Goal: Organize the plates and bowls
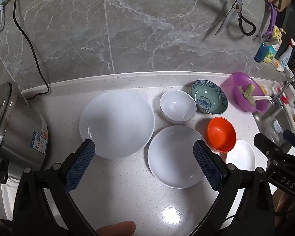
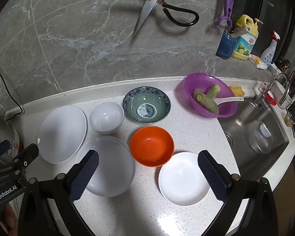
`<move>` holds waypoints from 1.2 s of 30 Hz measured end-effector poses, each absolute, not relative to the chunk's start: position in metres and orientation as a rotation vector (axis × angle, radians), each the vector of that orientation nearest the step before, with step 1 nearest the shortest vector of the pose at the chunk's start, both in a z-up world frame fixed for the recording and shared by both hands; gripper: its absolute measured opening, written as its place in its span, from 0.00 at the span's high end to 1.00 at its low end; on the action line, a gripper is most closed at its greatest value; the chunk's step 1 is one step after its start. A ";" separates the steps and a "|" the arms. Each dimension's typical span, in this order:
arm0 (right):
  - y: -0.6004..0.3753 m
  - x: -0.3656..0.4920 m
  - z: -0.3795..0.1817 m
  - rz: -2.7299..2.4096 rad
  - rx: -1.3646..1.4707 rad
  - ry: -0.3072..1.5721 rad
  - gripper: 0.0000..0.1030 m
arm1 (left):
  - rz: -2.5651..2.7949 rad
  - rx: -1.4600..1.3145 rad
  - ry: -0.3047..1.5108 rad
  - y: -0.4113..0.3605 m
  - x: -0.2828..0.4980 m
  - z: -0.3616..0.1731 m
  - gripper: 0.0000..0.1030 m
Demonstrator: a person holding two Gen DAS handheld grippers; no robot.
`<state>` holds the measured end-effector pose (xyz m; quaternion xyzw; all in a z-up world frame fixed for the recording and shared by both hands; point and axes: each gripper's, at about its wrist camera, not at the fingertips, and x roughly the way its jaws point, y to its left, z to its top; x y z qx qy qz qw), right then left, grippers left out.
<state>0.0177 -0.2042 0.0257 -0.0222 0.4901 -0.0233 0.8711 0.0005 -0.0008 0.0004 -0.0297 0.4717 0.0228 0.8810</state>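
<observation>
Left wrist view: both my tongs hang spread wide over the dishes, gripping nothing.

I count six dishes on the tabletop (image 1: 116, 196): three white plates and three bowls. The large plate (image 1: 117, 123) lies toward the left edge near the steel pot (image 1: 15, 129); the mid plate (image 1: 176, 156) sits just beside it, toward the front edge; the small plate (image 2: 183, 178) is nearest the sink (image 2: 261, 133). The white bowl (image 1: 178, 106), patterned bowl (image 1: 209, 96) and orange bowl (image 1: 221, 134) cluster between them, close together. One purple bowl (image 2: 210, 95) with scraps stands by the back edge. Left tongs (image 1: 144, 165) and right tongs (image 2: 147, 175) hover over bare room along the front edge.
</observation>
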 end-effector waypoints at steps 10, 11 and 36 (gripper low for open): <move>-0.204 0.018 0.025 -0.048 -0.047 1.022 0.00 | 0.042 -0.066 0.982 -0.002 0.000 -0.002 0.02; -0.204 0.018 0.024 -0.048 -0.044 1.024 0.00 | 0.041 -0.068 0.982 -0.001 0.000 -0.001 0.02; -0.203 0.018 0.023 -0.049 -0.046 1.027 0.00 | 0.033 -0.063 0.994 -0.009 0.000 -0.005 0.02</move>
